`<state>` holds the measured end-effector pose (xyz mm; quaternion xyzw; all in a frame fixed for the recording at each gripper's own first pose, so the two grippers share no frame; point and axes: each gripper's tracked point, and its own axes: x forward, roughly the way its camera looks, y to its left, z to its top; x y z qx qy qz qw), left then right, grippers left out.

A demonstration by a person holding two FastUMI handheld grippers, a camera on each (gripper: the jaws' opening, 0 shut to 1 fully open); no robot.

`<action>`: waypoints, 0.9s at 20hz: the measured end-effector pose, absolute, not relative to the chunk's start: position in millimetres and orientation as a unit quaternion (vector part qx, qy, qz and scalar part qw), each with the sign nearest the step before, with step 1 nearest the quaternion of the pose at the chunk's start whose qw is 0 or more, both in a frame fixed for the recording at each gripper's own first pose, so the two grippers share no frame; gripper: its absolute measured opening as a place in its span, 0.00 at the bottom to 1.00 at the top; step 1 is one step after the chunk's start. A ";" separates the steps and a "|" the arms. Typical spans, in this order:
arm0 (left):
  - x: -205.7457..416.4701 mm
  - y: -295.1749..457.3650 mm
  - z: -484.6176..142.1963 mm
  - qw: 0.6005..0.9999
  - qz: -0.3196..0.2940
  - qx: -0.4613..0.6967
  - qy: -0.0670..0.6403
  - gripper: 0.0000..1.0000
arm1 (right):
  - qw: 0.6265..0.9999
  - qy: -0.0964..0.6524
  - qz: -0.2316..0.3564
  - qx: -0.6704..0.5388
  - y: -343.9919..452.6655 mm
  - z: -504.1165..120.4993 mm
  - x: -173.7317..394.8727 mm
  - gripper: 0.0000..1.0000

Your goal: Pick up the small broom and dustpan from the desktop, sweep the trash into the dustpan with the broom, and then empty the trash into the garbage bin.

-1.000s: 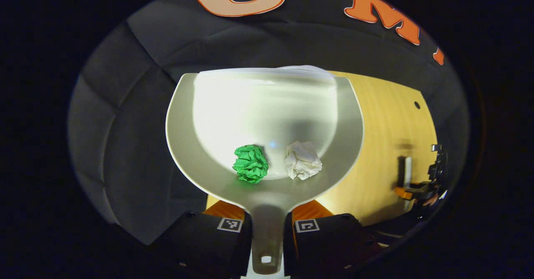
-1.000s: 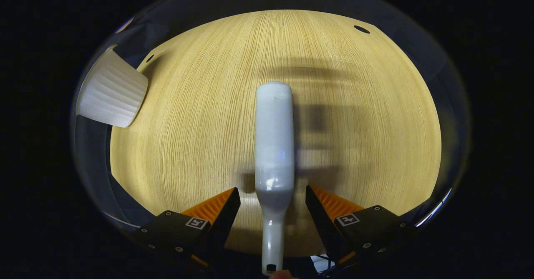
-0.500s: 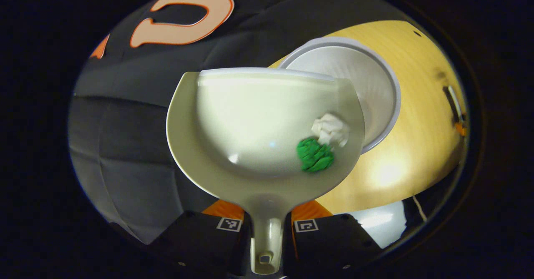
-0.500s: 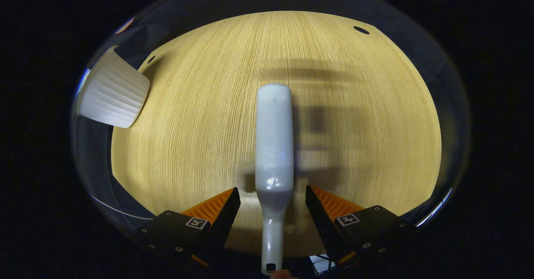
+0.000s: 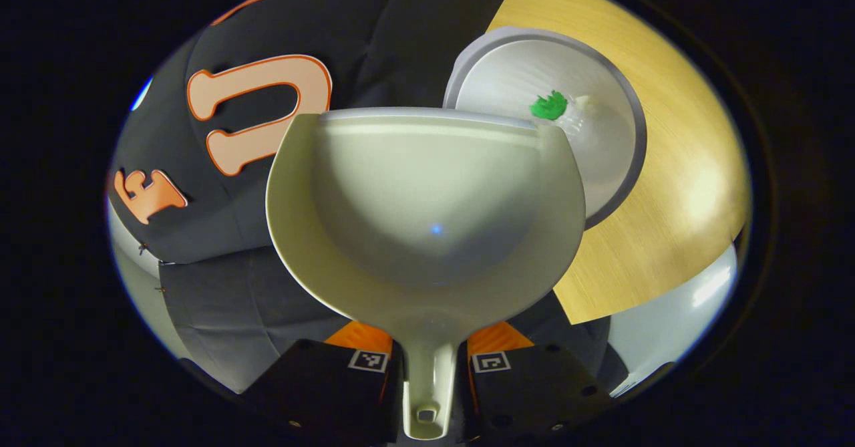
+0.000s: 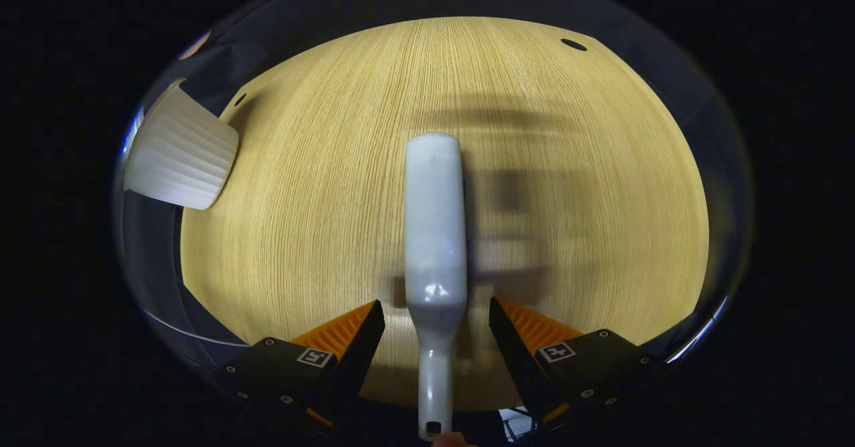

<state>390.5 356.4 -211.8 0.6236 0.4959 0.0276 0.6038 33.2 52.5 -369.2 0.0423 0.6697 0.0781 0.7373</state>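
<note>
A pale dustpan (image 5: pixel 427 193) has its handle clamped in my left gripper (image 5: pixel 427 340), and its scoop is bare. Its front lip hangs over the near rim of the white garbage bin (image 5: pixel 507 79). A green paper ball (image 5: pixel 549 105) and a white paper ball (image 5: pixel 580 104) lie inside the bin. In the right gripper view the white broom (image 6: pixel 434 220) points away from me over the wooden desktop (image 6: pixel 320 200). My right gripper (image 6: pixel 437 317) is open, its fingers either side of the broom's thin handle with a gap on both sides.
The ribbed outside of the bin (image 6: pixel 180 156) stands at the desktop's far left corner in the right gripper view. The desktop's edge (image 5: pixel 641 286) runs below the bin in the left gripper view. Black cloth hangs to the left.
The dustpan swung over the bin and tipped. Both paper balls slid across the scoop and dropped into the bin. The right gripper and broom barely moved.
</note>
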 end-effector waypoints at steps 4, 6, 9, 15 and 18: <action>378.9 360.9 -266.3 0.700 0.040 0.481 0.527 0.31 | 0.740 0.667 0.074 0.041 51.1 -369.8 34.6 0.95; 374.1 343.9 -287.2 0.734 0.049 0.421 0.530 0.31 | 0.740 0.667 0.074 0.043 51.5 -368.8 34.3 0.95; 371.4 320.9 -311.4 0.778 0.062 0.332 0.530 0.31 | 0.740 0.667 0.077 0.040 53.3 -367.8 33.6 0.95; 389.1 263.8 -342.5 0.836 0.025 0.086 0.542 0.31 | 0.738 0.668 0.091 0.027 56.6 -366.6 27.7 0.95; 391.7 243.8 -339.3 0.835 -0.007 0.011 0.551 0.31 | 0.739 0.666 0.094 0.022 56.7 -364.5 27.1 0.95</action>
